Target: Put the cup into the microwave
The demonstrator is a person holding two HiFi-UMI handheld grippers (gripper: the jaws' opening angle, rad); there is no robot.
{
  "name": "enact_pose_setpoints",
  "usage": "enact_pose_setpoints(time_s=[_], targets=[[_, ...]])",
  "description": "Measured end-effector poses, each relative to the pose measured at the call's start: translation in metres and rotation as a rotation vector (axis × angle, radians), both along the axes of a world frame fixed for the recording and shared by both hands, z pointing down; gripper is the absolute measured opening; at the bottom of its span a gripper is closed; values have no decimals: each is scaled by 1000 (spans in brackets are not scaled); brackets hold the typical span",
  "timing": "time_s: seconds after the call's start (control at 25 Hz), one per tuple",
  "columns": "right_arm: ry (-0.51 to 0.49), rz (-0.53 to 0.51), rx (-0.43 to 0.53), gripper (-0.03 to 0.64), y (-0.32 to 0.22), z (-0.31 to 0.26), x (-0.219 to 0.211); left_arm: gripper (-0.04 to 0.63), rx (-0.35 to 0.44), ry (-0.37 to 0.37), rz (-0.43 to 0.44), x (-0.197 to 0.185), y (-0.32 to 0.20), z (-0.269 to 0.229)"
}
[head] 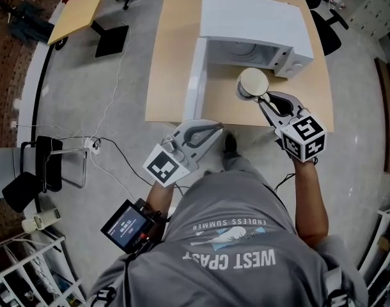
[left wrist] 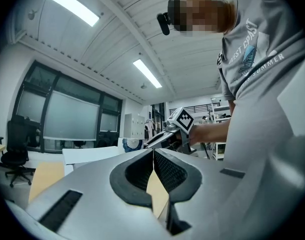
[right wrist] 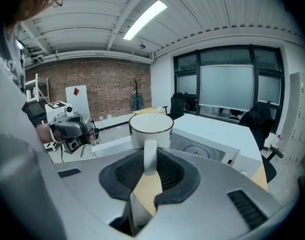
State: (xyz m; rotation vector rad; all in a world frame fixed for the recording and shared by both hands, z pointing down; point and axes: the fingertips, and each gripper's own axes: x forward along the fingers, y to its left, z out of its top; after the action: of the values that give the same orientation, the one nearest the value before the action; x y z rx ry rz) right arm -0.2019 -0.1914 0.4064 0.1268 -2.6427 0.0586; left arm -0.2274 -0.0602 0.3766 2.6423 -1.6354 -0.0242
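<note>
Right gripper view, white cup (right wrist: 157, 131), dark rim, handle clamped

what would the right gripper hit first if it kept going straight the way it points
Likely the open microwave, with the held cup leading into its mouth; depth is unclear.

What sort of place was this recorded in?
Probably an office or lab workroom, not a kitchen: the white microwave sits on a light wooden desk-style table, a black swivel office chair stands nearby, and large glazed windows line the room.
</note>
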Motion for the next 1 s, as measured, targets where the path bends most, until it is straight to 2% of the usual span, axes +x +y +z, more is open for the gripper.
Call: enact_pose_setpoints(time_s=[0.68, 1.0], targets=[[46, 29, -70, 75, -69, 49, -12, 23, -57, 28, 35, 9, -57, 17], [91, 35, -74, 75, -99, 80, -25, 23, -72, 22, 82, 19, -82, 26]])
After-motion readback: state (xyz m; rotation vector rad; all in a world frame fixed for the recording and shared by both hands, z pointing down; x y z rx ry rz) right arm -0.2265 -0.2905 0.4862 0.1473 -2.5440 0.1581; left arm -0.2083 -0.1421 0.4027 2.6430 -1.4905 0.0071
